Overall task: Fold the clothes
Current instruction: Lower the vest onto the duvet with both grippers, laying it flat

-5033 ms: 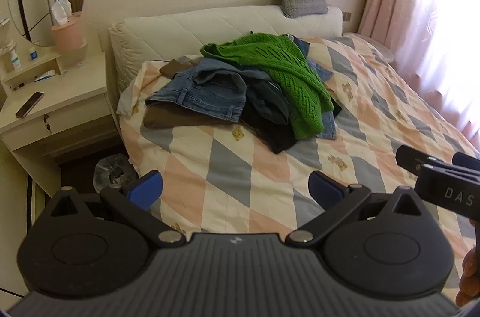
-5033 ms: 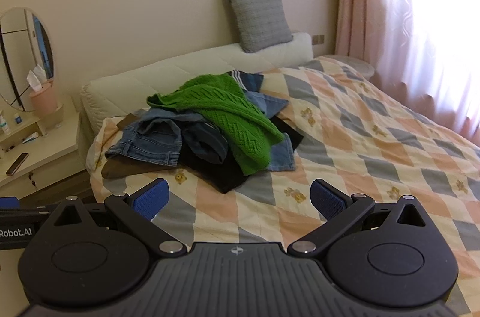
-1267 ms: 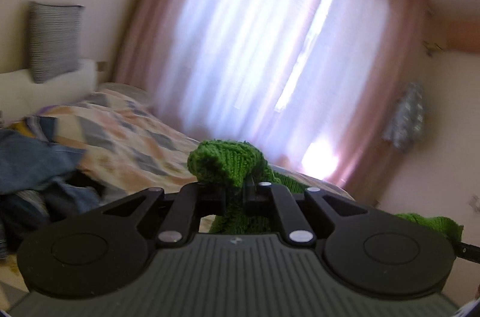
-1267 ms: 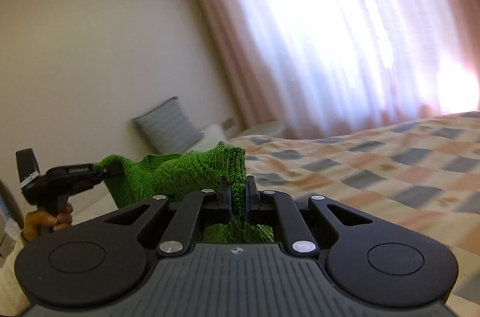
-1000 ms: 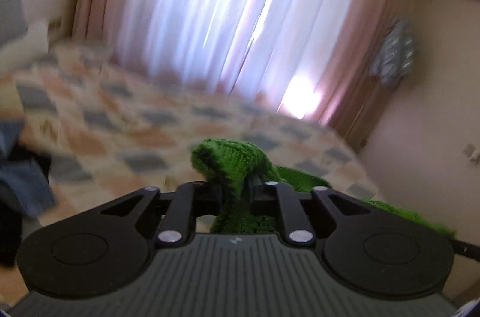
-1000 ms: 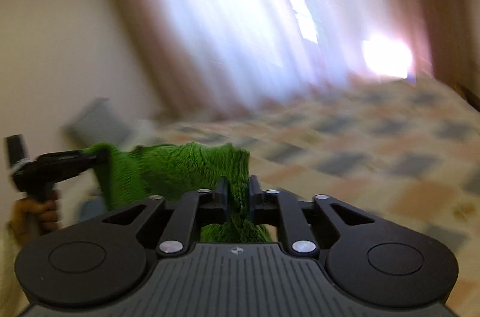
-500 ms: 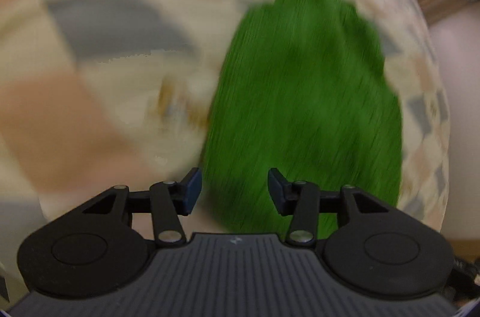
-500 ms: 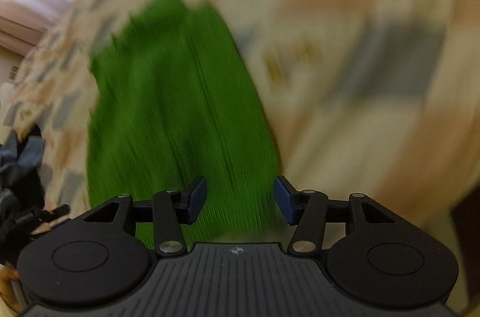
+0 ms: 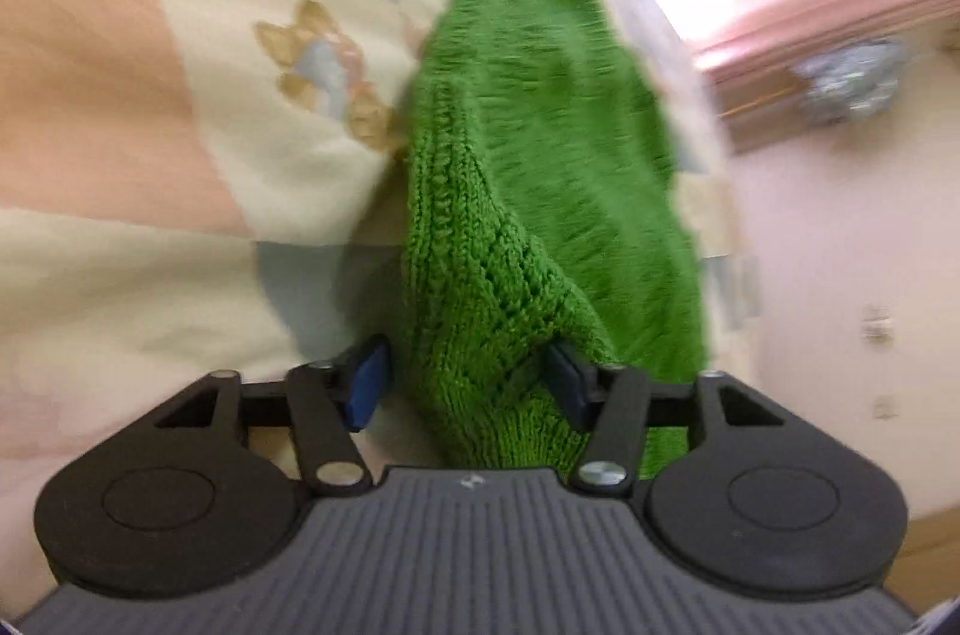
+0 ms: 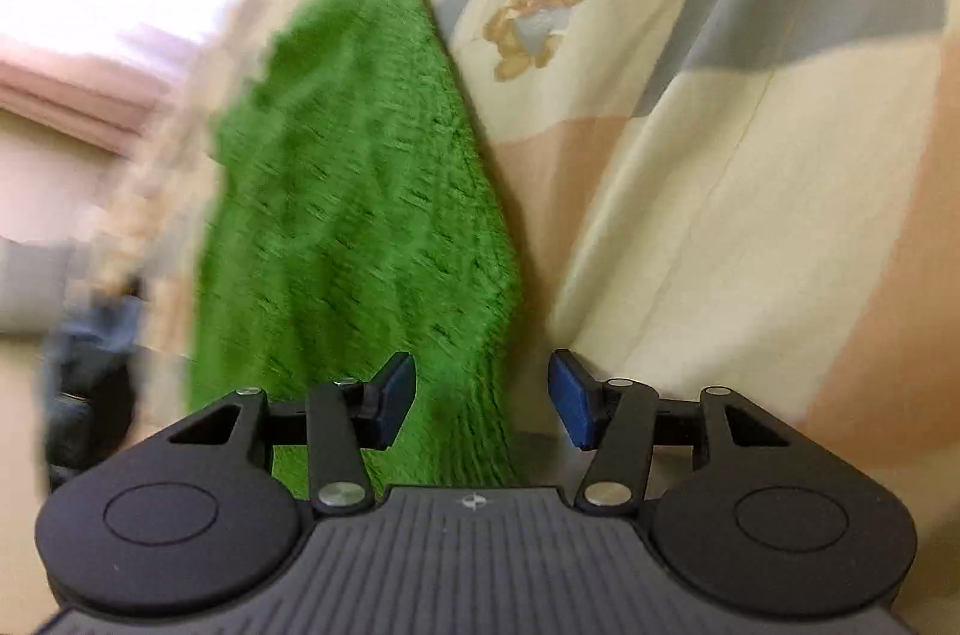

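- Left wrist view: left gripper [image 9: 465, 383] has its fingers [image 9: 366, 383] spread apart, clamping nothing.
- A raised fold of the green sweater [image 9: 540, 191] bulges up into the gap between them; contact with the pads cannot be told.
- The sweater runs from the near gap away toward the far right, lying on the bed quilt [image 9: 150, 155], which is checked in cream, peach and grey-blue.
- A bear print [image 9: 327, 74] on the quilt sits just left of the sweater's edge.
- Far right: pink curtain hem [image 9: 840, 17] and a pale wall [image 9: 840, 275], both blurred.
- Right wrist view: right gripper [image 10: 483, 398] also has its fingers [image 10: 573, 398] parted, gripping nothing.
- The green sweater [image 10: 354, 215] lies flat on the quilt [image 10: 750, 215], filling the left part of the gap; its right edge passes between the pads, well clear of the right one.
- A bear print [image 10: 540, 17] lies far right of the sweater.
- Far left, a blurred dark-blue heap of clothes [image 10: 96, 335] shows.
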A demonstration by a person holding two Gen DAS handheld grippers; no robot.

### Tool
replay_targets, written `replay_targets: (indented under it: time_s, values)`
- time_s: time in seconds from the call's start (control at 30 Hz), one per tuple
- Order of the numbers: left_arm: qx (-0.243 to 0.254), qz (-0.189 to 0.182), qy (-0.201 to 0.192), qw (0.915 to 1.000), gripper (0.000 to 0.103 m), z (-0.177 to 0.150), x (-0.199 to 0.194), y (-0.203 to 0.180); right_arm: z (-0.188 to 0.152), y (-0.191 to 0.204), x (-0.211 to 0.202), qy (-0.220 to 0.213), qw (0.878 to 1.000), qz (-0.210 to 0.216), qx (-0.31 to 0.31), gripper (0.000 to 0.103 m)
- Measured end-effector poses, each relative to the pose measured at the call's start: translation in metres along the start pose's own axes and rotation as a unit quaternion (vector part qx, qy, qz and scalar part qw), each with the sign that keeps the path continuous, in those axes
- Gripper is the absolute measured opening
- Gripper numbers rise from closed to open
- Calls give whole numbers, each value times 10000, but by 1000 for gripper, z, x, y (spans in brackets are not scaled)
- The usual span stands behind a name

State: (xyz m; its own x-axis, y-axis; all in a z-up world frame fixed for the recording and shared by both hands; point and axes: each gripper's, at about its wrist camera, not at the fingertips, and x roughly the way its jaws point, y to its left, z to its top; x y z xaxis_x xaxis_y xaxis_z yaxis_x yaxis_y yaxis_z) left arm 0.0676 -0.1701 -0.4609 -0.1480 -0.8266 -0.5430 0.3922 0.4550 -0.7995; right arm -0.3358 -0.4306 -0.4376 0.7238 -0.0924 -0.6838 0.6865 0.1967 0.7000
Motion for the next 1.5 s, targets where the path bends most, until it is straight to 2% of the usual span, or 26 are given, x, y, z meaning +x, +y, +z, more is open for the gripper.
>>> replay_targets:
  time_s: [0.03,0.07,0.1,0.23,0.37,0.4,0.47,0.53,0.57,0.6,0.67,0.7,0.73,0.77,0.83,0.87,0.93,1.0,1.07,1.1,1.13,1.2,1.27,1.37,1.43,1.5]
  values:
    - [104,-244,-32,9996,20,0,2,3,-2,-7,4,-15,9995,306,-56,49]
    - [215,-443,-38,9988,8,0,5,5,-4,-15,8,-24,9981,608,-109,27]
    - [355,-566,-90,9977,8,0,6,6,-6,-21,14,43,9963,854,-118,16]
    - [1139,-1008,-384,9876,5,-1,-23,-16,-12,-30,15,-3,9889,1438,-384,9]
    - [1972,-1216,-1002,9676,5,-13,-97,-52,-10,-18,-28,-433,9771,1963,-694,9]
    - [1999,-1105,-996,9685,5,-17,-108,-54,-10,-11,-46,-601,9735,2032,-855,9]
    - [1949,-836,-921,9729,9,-26,-127,-53,-13,-3,-74,-767,9750,1821,-1022,8]
    - [1347,-34,-363,9902,20,-29,-116,-33,-18,-7,-80,-636,9879,1166,-796,9]
    - [940,506,-154,9942,21,-32,-108,-19,-21,-9,-83,-570,9924,838,-693,11]
    - [629,618,-51,9961,21,-39,-104,-5,-27,-11,-81,-519,9944,538,-751,12]
    - [100,482,25,9988,21,-55,-100,16,-39,-16,-77,-423,9954,-42,-857,19]
    - [-71,293,-33,9995,22,-61,-100,19,-45,-21,-77,-464,9954,-3,-836,21]
    - [-182,101,-136,9997,30,-67,-99,19,-51,-25,-77,-506,9954,45,-808,27]
    - [-281,-90,-250,9993,43,-73,-99,17,-54,-32,-78,-562,9959,211,-672,36]
    - [-401,-338,-431,9977,59,-76,-93,17,-58,-41,-77,-671,9955,503,-452,41]
    - [-428,-343,-462,9974,63,-74,-86,14,-58,-44,-75,-725,9947,632,-365,46]
    - [-439,-249,-356,9981,63,-73,-68,8,-53,-48,-69,-762,9935,801,-256,47]
    - [-286,8,-190,9994,57,-75,-56,3,-45,-47,-54,-609,9945,828,-189,47]
    - [-136,309,-44,9994,22,-82,-50,-1,-39,-40,-39,-369,9963,751,-211,40]
    - [-86,407,-2,9991,10,-84,-51,-4,-38,-33,-31,-237,9971,683,-232,34]
    - [61,442,-54,9990,5,-87,-58,-7,-36,-28,-31,-157,9977,585,-313,9]
    - [568,520,-251,9967,5,-96,-77,-18,-34,-15,-39,-222,9969,393,-649,8]
    - [1216,743,-459,9887,5,-104,-97,-30,-38,-4,-62,-510,9922,413,-1063,7]
    - [1454,1430,-390,9782,6,-111,-98,-25,-55,3,-88,-887,9839,322,-1517,7]
    - [1584,1899,-326,9684,9,-115,-97,-22,-73,2,-79,-699,9844,-73,-1613,7]
    - [1943,2207,-290,9553,9,-117,-94,-39,-94,4,-62,-545,9758,-691,-2004,8]
